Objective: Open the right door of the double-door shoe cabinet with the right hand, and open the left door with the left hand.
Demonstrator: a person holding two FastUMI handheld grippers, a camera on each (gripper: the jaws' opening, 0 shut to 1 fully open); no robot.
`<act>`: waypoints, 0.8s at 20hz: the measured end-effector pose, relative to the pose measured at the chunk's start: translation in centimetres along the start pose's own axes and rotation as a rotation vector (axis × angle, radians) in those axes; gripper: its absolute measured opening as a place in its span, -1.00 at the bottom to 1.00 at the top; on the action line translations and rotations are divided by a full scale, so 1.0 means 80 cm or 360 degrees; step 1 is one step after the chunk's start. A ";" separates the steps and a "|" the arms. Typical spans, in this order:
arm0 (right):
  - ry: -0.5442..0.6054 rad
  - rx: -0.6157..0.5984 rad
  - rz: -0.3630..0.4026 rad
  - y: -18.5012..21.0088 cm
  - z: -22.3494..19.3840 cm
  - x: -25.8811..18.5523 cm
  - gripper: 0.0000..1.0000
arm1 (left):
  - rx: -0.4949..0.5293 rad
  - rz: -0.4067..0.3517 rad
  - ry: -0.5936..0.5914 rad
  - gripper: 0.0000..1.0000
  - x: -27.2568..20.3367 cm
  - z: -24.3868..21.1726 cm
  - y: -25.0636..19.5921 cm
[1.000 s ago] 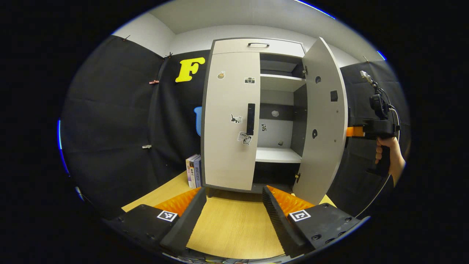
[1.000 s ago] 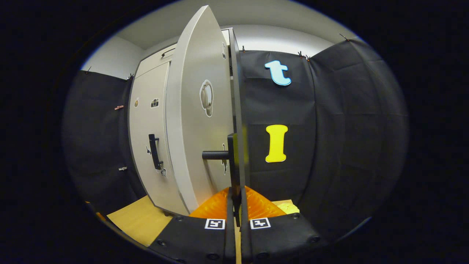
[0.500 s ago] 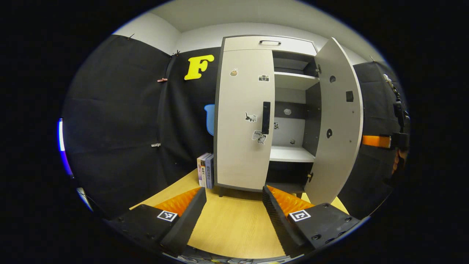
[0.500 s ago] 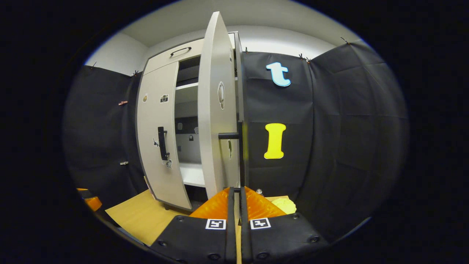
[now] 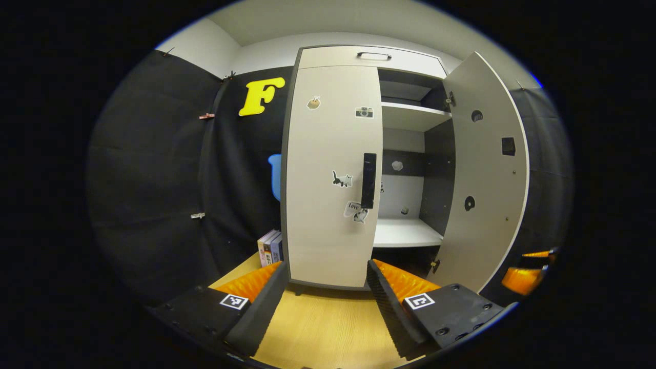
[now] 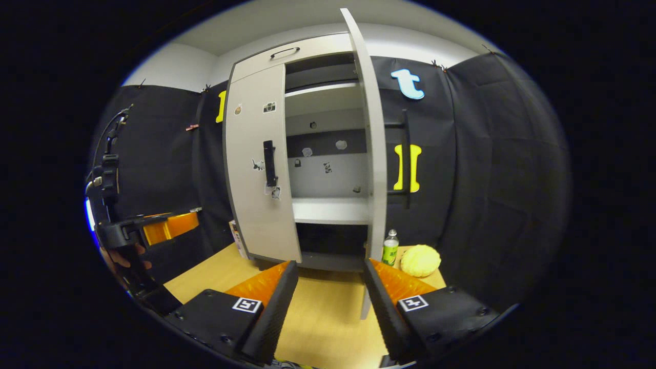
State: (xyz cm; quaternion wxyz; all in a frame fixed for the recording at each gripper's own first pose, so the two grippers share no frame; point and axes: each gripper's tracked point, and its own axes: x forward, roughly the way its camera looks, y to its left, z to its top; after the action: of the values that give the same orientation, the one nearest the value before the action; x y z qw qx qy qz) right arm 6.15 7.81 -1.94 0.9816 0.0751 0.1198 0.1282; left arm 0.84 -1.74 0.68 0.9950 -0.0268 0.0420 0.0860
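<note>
Released since a second ago, the right gripper (image 6: 328,287) now gapes clear of the swung-wide right door (image 6: 371,154) of the pale grey shoe cabinet (image 5: 333,56), whose bare white shelves (image 5: 405,233) show at twelve o'clock, while the left gripper (image 5: 325,289), jaws apart, faces the closed left door (image 5: 328,174).

The left gripper (image 5: 325,292) and right gripper (image 6: 328,292) sit at the bottom of their views, fingers spread wide, holding nothing.
</note>
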 end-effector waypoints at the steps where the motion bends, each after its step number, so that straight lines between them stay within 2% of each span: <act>1: -0.0001 0.0017 -0.0009 0.009 0.000 0.007 0.91 | 0.0015 -0.0022 -0.0017 0.89 0.014 0.010 0.000; 2: -0.0015 0.0022 -0.0020 0.016 0.003 0.013 0.99 | 0.0024 -0.0050 -0.0035 0.84 0.029 0.019 -0.002; 3: -0.0036 0.0011 -0.0039 0.022 0.006 0.018 0.97 | 0.0024 -0.0081 -0.0054 0.89 0.044 0.029 -0.004; 9: -0.0213 -0.0060 -0.0263 0.021 0.031 0.023 0.97 | 0.0066 -0.0250 -0.0151 0.90 0.140 0.079 -0.024; 13: -0.0209 -0.0059 -0.0451 0.007 0.019 0.020 0.96 | 0.0079 -0.0373 -0.0198 0.90 0.195 0.105 -0.047; 16: -0.0185 -0.0028 -0.0539 0.005 0.006 0.013 0.96 | 0.0086 -0.0432 -0.0215 0.88 0.224 0.112 -0.065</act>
State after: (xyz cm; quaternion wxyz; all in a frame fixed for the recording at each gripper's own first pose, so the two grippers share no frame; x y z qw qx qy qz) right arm 7.14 8.44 -1.62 0.9951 0.0525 0.0726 -0.0426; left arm 20.05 -3.31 8.23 0.9985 0.0005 -0.0266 -0.0488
